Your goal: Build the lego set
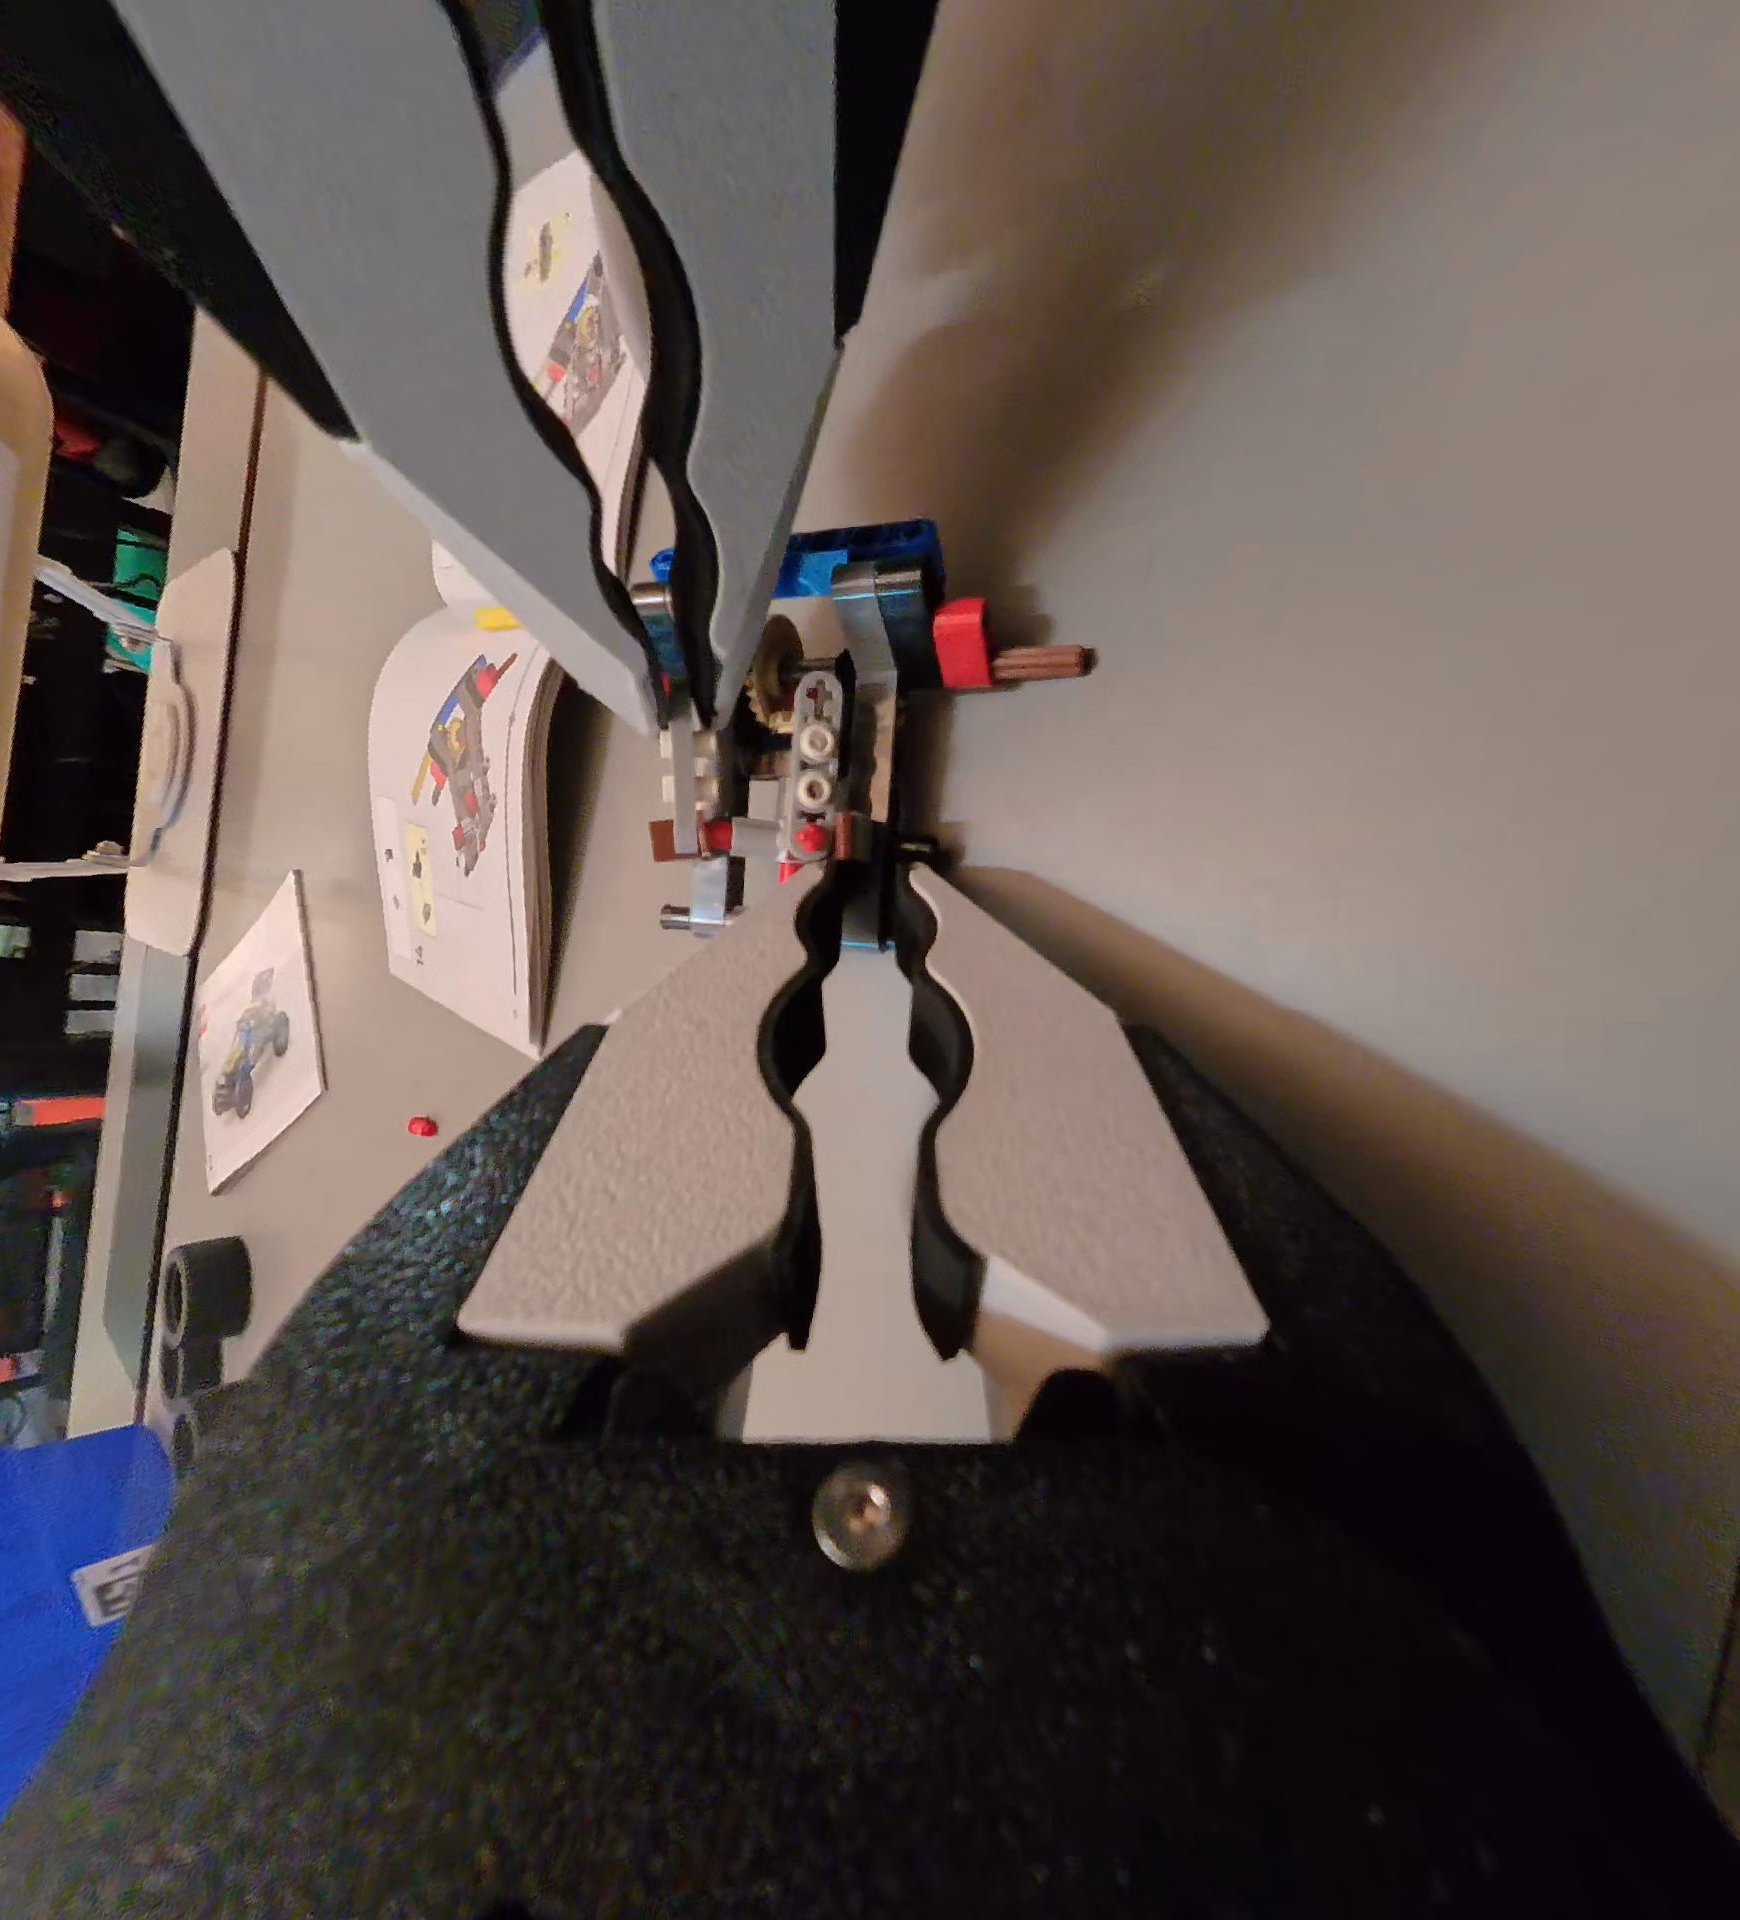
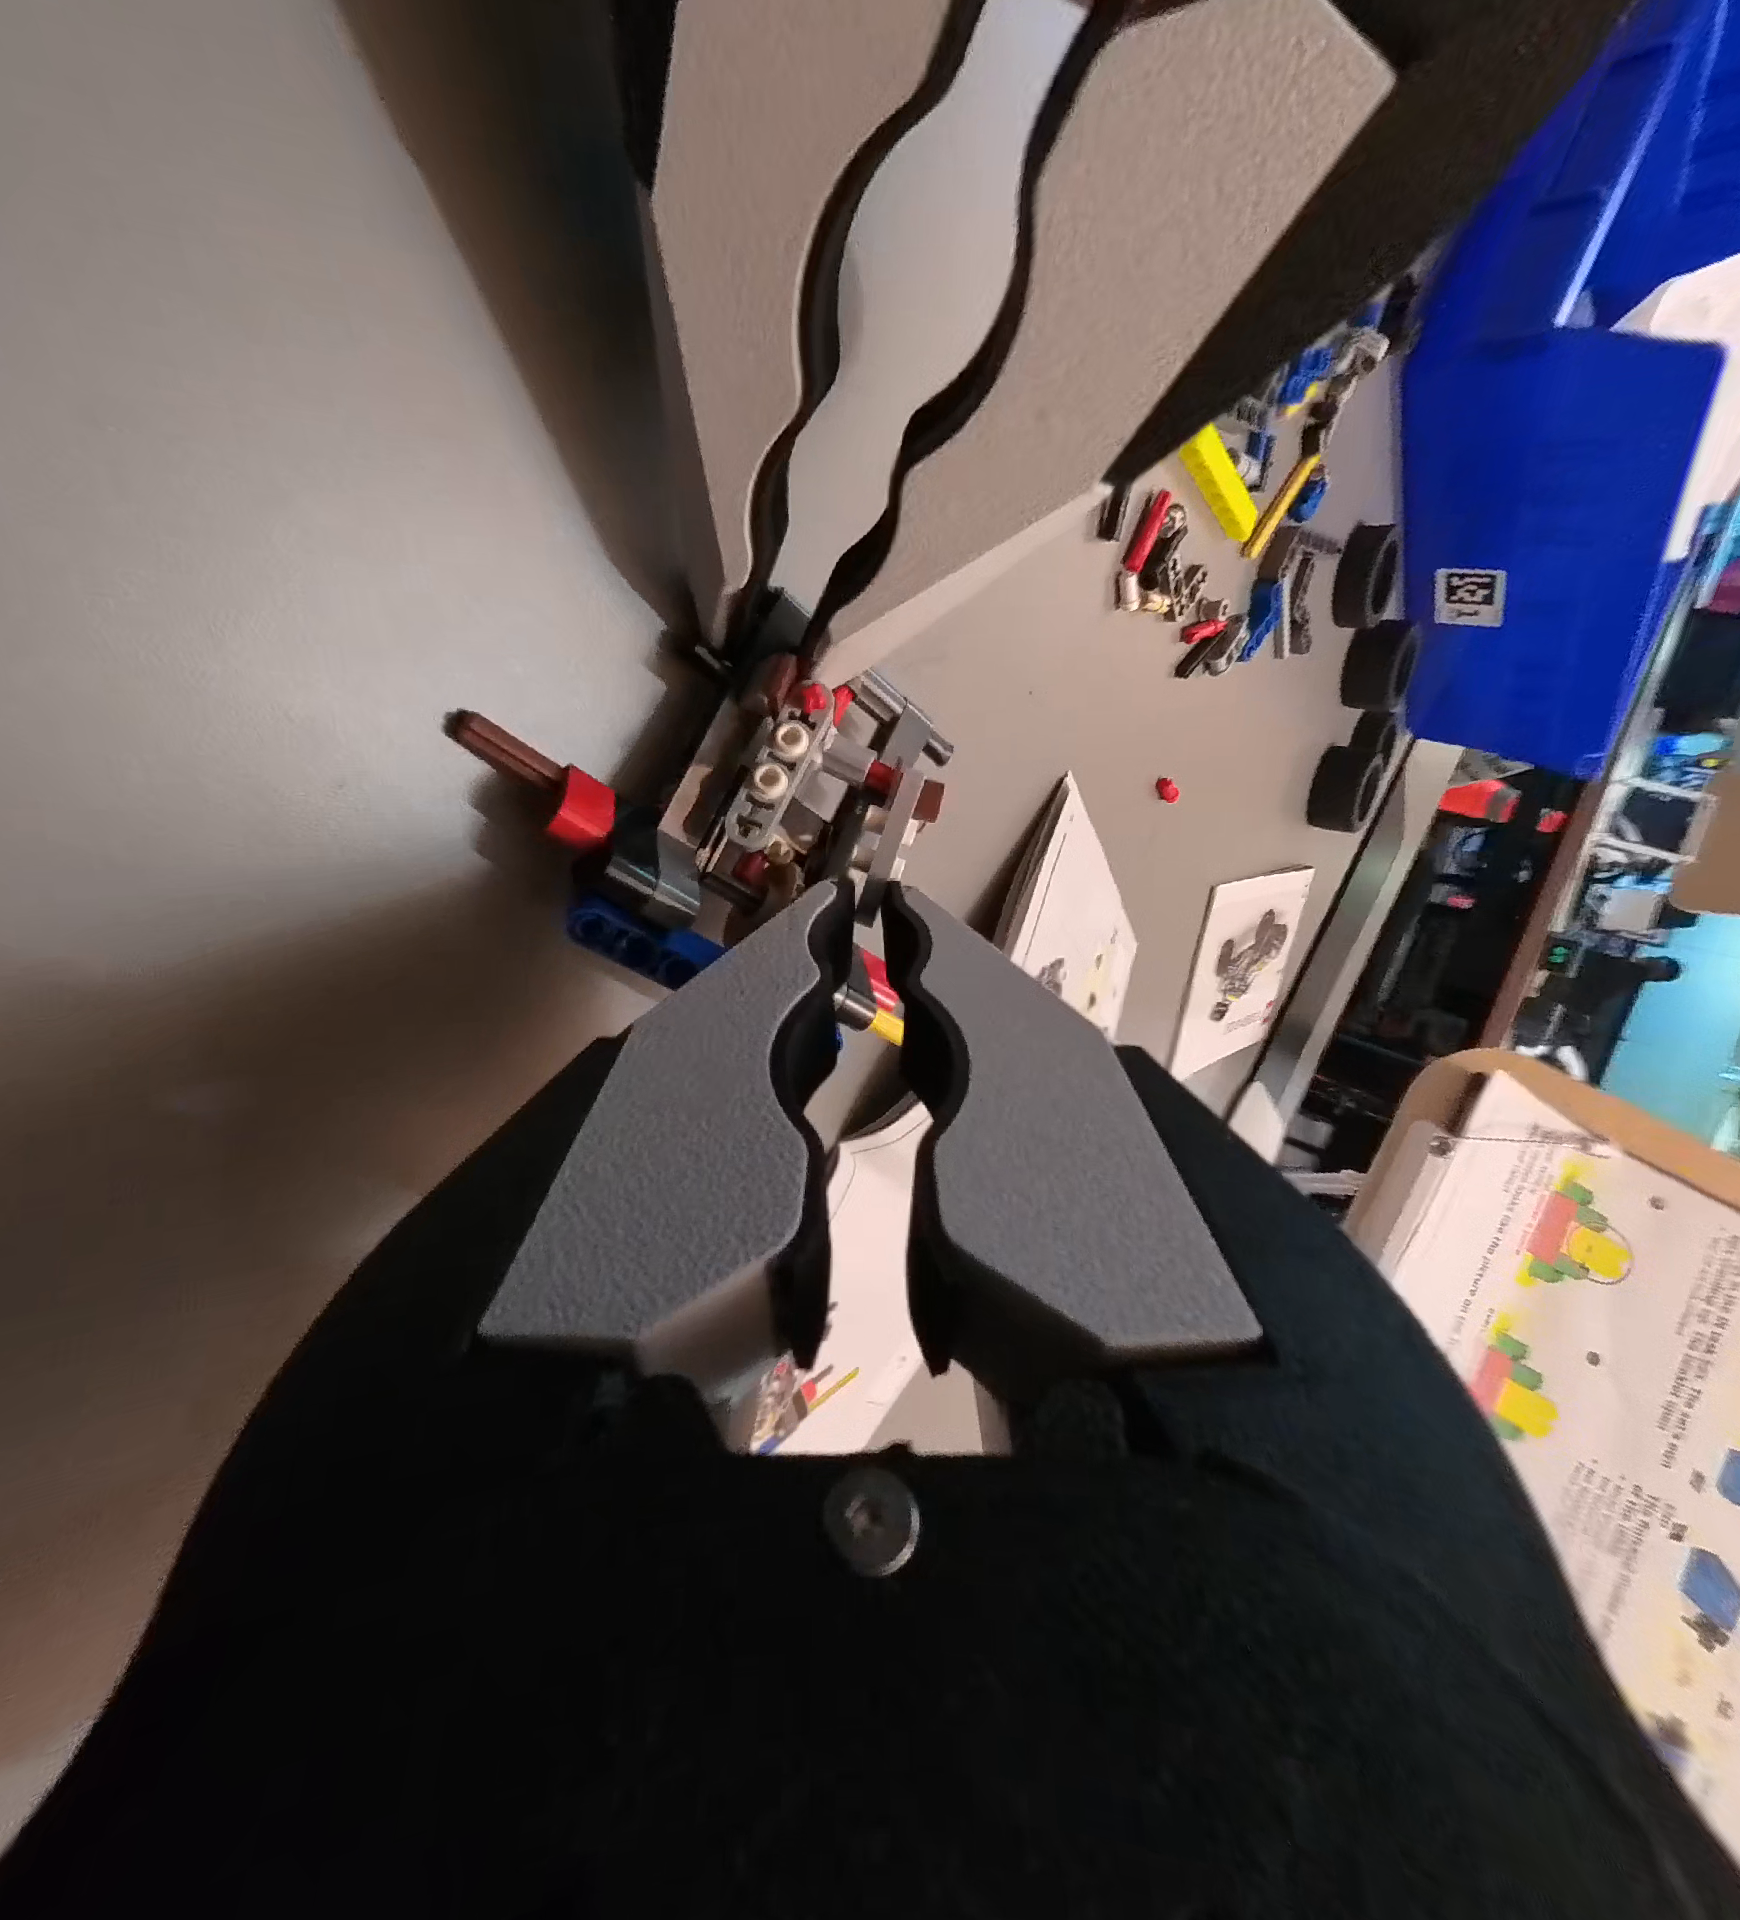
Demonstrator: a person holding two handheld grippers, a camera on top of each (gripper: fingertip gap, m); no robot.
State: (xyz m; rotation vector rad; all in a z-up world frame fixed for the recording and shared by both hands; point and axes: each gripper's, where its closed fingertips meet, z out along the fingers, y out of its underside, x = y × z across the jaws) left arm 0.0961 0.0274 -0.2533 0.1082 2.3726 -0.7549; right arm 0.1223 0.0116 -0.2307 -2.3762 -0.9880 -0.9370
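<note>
Counter (image 1: 1365,520) is plain grey, with booklets (image 1: 461,831), loose bricks (image 2: 1230,582), tyres (image 2: 1365,665) and a blue bin (image 2: 1552,540). Model (image 1: 804,769) sits between both grippers: left gripper (image 1: 861,914) and right gripper (image 2: 871,894) each have jaws closed narrowly on its opposite ends.

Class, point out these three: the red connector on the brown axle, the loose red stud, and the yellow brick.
red connector (image 1: 961,642), left wrist view, its side face
loose red stud (image 2: 1168,789), right wrist view, its top
yellow brick (image 2: 1221,480), right wrist view, its long face
</note>
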